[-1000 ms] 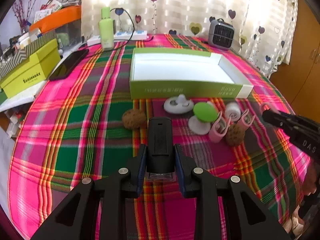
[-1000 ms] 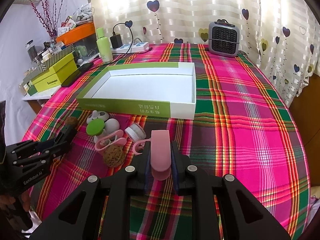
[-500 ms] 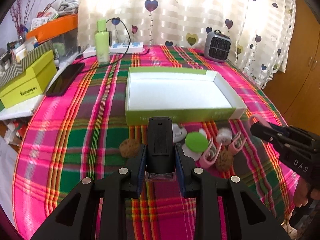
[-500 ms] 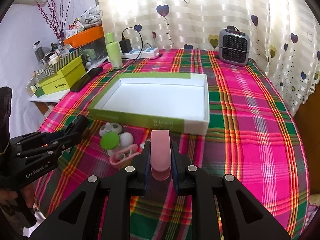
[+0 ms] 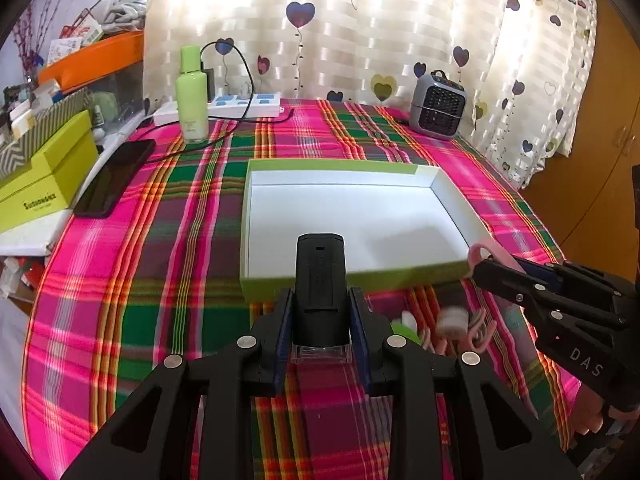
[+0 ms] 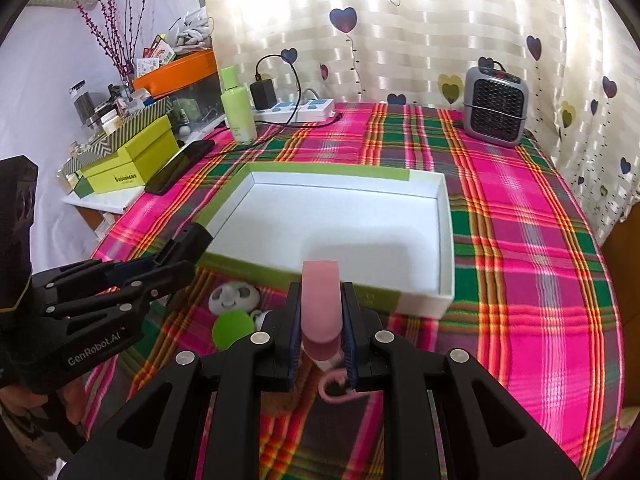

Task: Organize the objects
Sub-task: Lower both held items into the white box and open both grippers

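Two loads held: my left gripper [image 5: 320, 304] clamped on a black case [image 5: 320, 276], right gripper [image 6: 322, 312] on a pink clip [image 6: 321, 300], both upright, white tray [image 5: 352, 172] straight ahead beyond either's fingers.

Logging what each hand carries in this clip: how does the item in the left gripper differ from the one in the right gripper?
The left gripper is shut on a black block with a clear base; the right gripper is shut on a pink clip. The black block is squared and ribbed; the pink clip is smooth and flat, with a rounded lower end. Both stand upright between the jaws, at the near wall of the white tray, with nothing in it.
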A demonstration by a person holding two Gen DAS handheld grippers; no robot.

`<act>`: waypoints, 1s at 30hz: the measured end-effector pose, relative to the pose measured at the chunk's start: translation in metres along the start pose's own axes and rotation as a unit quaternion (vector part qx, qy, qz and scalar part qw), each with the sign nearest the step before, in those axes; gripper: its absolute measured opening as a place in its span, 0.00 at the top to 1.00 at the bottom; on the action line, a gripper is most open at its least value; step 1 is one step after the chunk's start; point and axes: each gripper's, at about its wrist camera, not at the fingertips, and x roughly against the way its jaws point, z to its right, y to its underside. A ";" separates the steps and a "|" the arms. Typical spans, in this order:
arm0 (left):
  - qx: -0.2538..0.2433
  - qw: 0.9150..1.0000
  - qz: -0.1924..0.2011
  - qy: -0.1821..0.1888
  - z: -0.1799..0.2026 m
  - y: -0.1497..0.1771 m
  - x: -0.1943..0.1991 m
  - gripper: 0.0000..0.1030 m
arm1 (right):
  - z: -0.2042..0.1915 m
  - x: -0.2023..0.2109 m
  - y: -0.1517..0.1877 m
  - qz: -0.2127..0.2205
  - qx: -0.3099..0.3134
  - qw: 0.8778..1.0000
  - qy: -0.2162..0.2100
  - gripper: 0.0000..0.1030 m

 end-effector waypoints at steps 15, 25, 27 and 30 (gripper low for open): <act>0.017 1.000 -0.007 0.005 -0.011 -0.040 -0.042 0.76 | 0.005 -0.044 -0.039 -0.011 -0.006 1.000 -0.003 0.82; 0.017 1.000 -0.022 0.008 -0.014 -0.062 -0.074 0.76 | 0.014 -0.081 -0.065 -0.036 -0.015 0.999 -0.010 0.82; 0.018 1.000 -0.025 0.007 -0.015 -0.065 -0.080 0.76 | 0.015 -0.087 -0.068 -0.040 -0.016 0.999 -0.008 0.82; 0.022 0.999 -0.035 0.007 -0.018 -0.069 -0.090 0.76 | 0.016 -0.097 -0.072 -0.048 -0.019 0.999 -0.008 0.82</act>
